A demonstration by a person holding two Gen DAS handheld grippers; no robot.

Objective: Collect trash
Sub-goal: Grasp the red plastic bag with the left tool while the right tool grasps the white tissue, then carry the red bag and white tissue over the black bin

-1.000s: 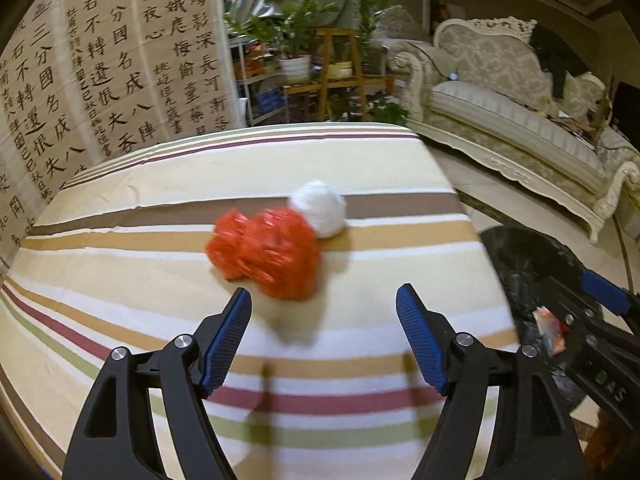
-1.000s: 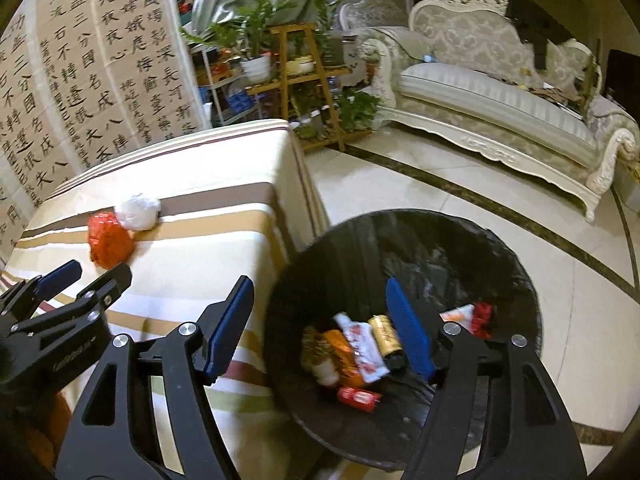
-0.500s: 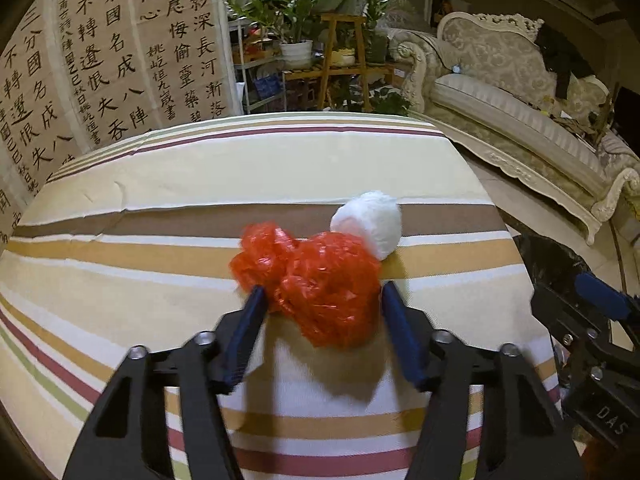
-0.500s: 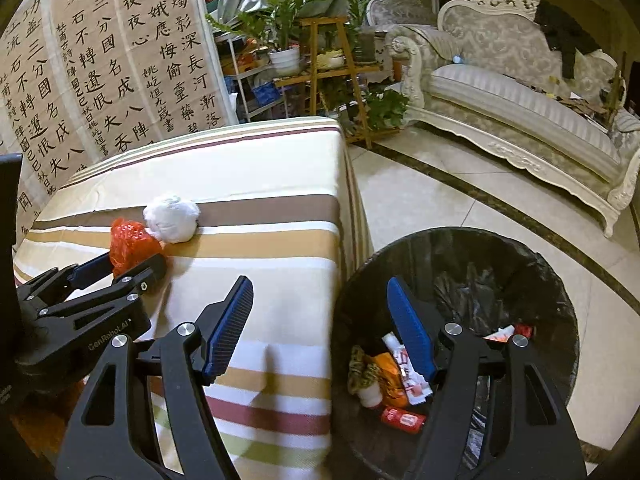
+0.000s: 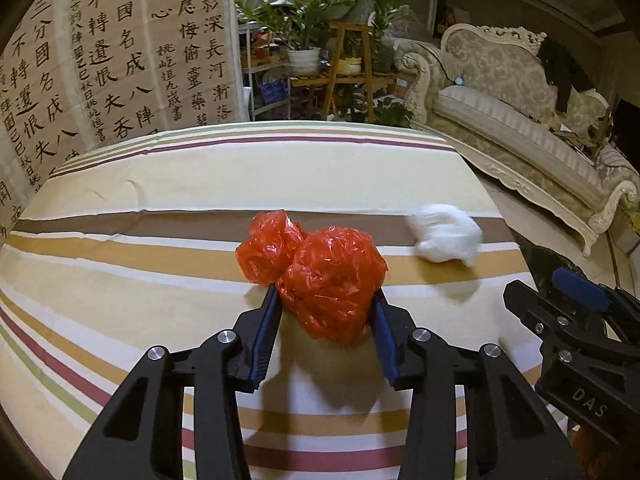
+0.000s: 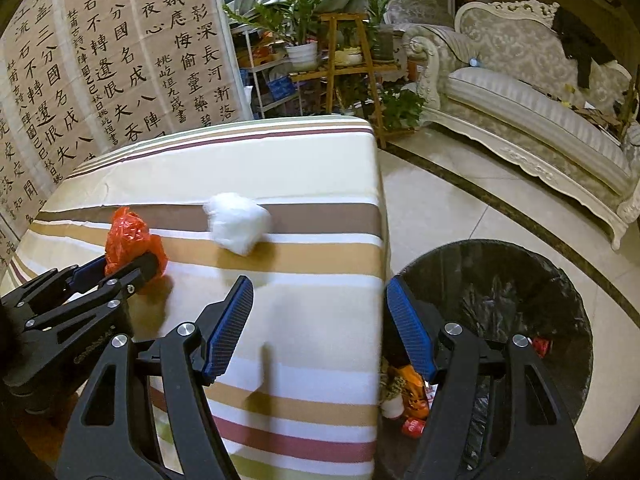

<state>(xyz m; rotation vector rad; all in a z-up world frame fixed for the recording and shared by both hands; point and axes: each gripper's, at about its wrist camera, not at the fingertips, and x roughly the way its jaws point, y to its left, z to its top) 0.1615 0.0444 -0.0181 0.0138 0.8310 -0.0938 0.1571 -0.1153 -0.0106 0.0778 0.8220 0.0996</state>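
Left gripper [image 5: 326,312], black w/ blue pads, points down at a striped cloth-covered table [image 5: 160,288]. Its jaws are closing on a crumpled red-orange plastic bag wad [image 5: 332,284], which sits right between the pads; both pads look to be touching its sides. A smaller lobe of the same wad bulges out ahead and to the left of the tips, outside the grip.

To do this well: keep squeezing till the soft plastic stops giving, since it prob. compresses a lot, then lift straight up so the loose lobe doesn't drag on the cloth.

Ahead and right of that gripper, a white crumpled paper ball [image 5: 446,236] lies apart from the red wad.

Right gripper [image 6: 320,316] hangs w/ jaws wide apart, nothing between them, over the table edge. Just right of it and below: a round black-lined trash bin [image 6: 560,280] w/ wrappers inside.
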